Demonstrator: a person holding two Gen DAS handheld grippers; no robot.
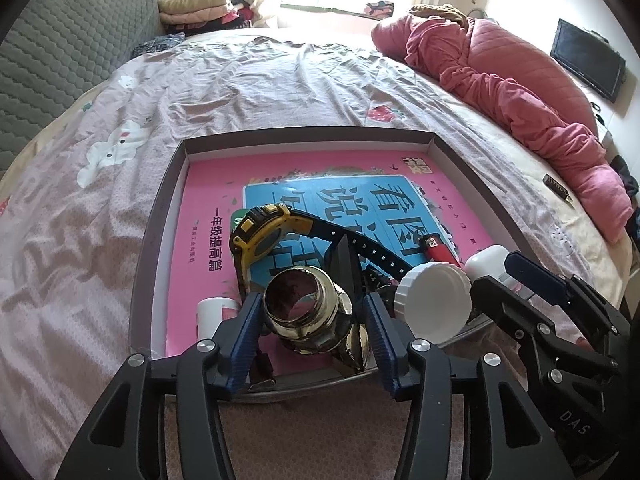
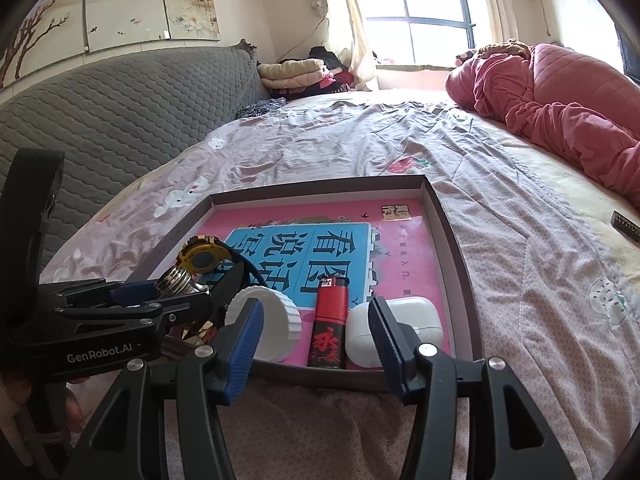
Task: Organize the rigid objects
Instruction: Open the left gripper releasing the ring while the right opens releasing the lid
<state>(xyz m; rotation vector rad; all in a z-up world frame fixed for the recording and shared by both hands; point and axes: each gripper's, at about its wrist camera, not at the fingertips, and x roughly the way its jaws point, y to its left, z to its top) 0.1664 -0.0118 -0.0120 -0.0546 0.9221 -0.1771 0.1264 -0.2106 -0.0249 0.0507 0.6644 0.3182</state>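
Most of your sorting looks done: the shallow grey cardboard tray [image 1: 160,216] on the bed already holds a pink-and-blue printed book [image 1: 208,184] laid flat, a yellow-and-black digital wristwatch [image 1: 266,230], a red plastic lighter [image 2: 330,320], a white earbud case [image 2: 416,320], a white ribbed screw cap [image 2: 276,316] and a small white cup [image 1: 214,316]. Your left gripper [image 1: 312,322] straddles the shiny gold metal fitting [image 1: 308,312] at the tray's near edge; its blue pads [image 1: 248,328] stand just clear of the metal, so by the look of it the piece rests on its own. Your right gripper [image 2: 316,340] hangs half open and empty over the near rim, above the lighter and the case. What seems left is the small dark bar [image 2: 626,226] lying on the flowered sheet [image 2: 520,280], well to the right of the tray, near the rumpled pink quilt [image 2: 560,92]. Mind the crowded near edge: watch strap, cap and fitting sit close together, so a careless withdrawal could knock one over.
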